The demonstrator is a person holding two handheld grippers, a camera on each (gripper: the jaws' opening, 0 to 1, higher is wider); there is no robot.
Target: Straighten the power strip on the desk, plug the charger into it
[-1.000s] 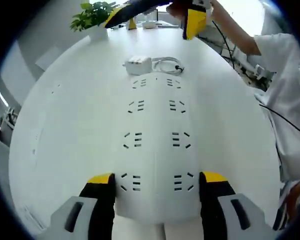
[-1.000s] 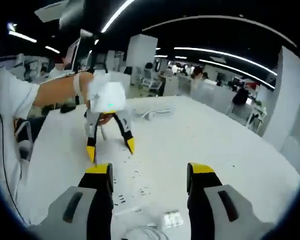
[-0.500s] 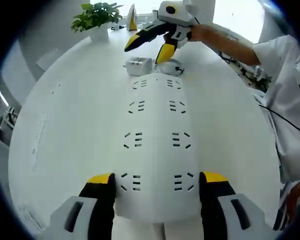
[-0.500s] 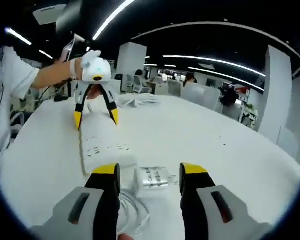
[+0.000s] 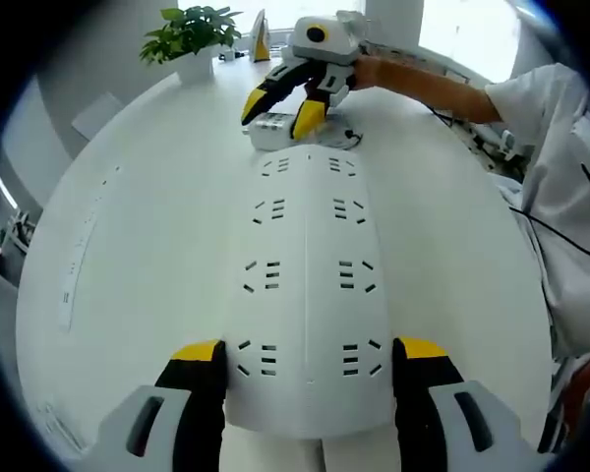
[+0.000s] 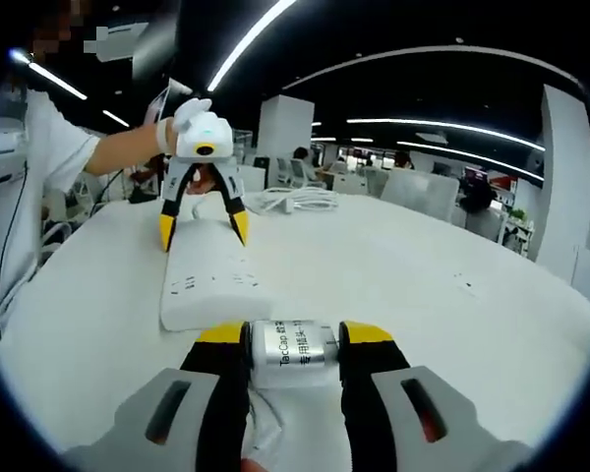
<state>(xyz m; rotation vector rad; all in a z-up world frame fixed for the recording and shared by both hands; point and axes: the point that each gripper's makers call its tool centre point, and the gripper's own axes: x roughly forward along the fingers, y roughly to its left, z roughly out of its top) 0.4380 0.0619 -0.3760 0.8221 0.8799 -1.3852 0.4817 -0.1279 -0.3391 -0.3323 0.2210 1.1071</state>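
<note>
Since half a second ago the right gripper (image 6: 293, 336) has come down onto the charger (image 6: 293, 344), and its yellow-tipped jaws now sit closed against the charger's two sides; before, the block lay free between them. In the left gripper view the same gripper (image 5: 281, 106) reaches in from the far side, its tips on either side of the charger (image 5: 273, 131), where earlier it hung just above.

On the white worktop (image 5: 138, 246) the power strip (image 5: 307, 285) lies flat, running lengthwise from the left gripper (image 5: 308, 356) to the charger, which sits just beyond its far end. The left jaws are parted about as wide as the strip and straddle its near end; whether they press on it cannot be told. In the right gripper view that gripper (image 6: 203, 230) stands over the strip's (image 6: 208, 281) far end.

A coiled white cable (image 5: 346, 136) lies beside the charger. A potted plant (image 5: 191, 37) stands at the worktop's far edge.
</note>
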